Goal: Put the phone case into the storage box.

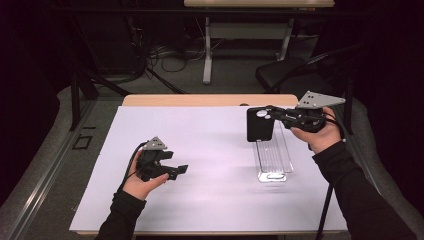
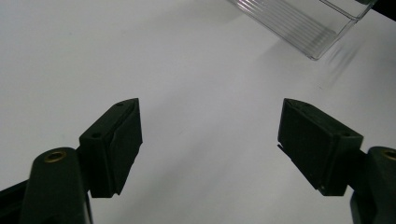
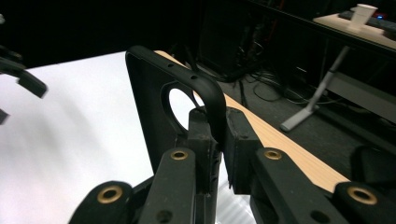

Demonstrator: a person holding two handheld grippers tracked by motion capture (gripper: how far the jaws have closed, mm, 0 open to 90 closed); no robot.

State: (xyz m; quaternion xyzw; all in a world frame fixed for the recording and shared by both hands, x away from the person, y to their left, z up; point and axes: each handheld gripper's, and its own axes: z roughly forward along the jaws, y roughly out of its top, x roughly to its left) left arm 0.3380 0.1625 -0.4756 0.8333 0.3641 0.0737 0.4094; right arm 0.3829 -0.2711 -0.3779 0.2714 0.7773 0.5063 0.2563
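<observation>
A black phone case (image 1: 260, 125) with a round camera hole hangs upright above the far end of a clear plastic box (image 1: 274, 156). My right gripper (image 1: 275, 116) is shut on the case's edge; in the right gripper view the rim of the case (image 3: 205, 93) is pinched between the two jaws. My left gripper (image 1: 176, 171) rests low over the white mat at the left, open, with nothing between its pads (image 2: 123, 140). The clear box's corner (image 2: 308, 28) lies ahead of it, up and to the right.
A white mat (image 1: 200, 150) covers most of the wooden table (image 1: 200, 100). Beyond the far edge are a dark floor with cables, a table leg (image 1: 206, 50) and a black chair (image 1: 280, 72). A paper cup (image 3: 363, 14) stands on a far desk.
</observation>
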